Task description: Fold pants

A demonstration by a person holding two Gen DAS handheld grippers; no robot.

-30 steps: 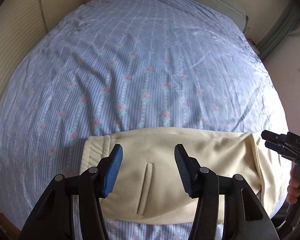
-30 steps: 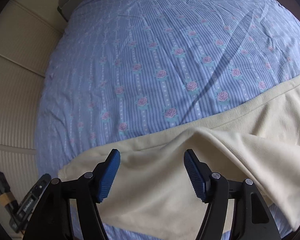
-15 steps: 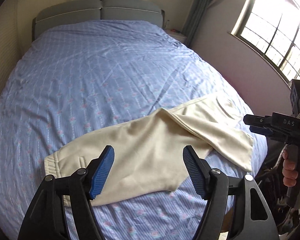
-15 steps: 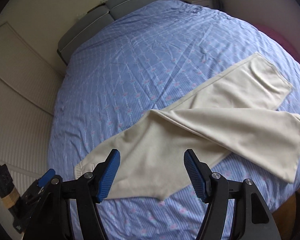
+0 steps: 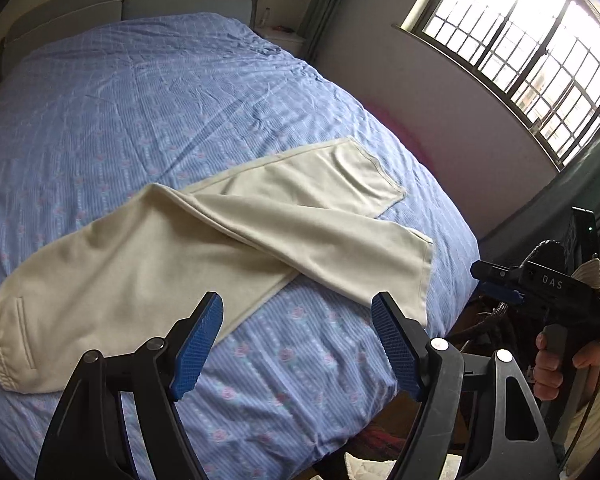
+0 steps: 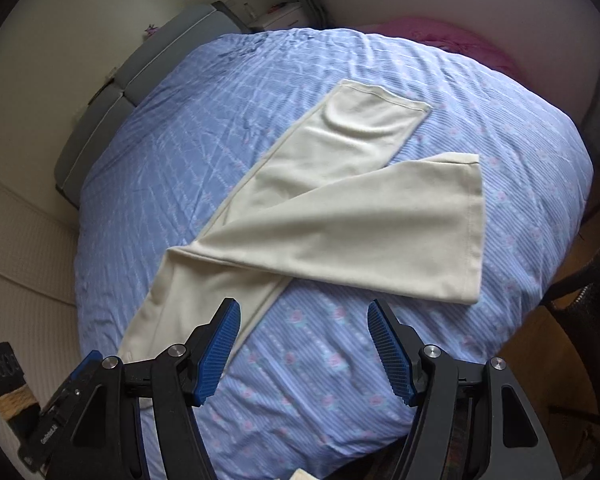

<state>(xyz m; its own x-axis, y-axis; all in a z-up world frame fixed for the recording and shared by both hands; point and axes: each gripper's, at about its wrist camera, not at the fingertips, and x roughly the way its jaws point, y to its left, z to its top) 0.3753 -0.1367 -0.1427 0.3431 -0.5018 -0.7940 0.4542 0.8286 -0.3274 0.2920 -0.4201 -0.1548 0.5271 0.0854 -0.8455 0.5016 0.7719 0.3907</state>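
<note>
Both tools, left and right, have pulled back from the pants, jaws apart and empty; one leg lies crossed over the other near the bed's foot edge, so the first fold looks rough

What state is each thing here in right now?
Pants: spread flat on the bed, legs splayed, the near leg lying partly over the far one.
Left gripper: jaws open, holding nothing.
Right gripper: jaws open, holding nothing.
Bed: covered by a wrinkled blue flowered sheet.
</note>
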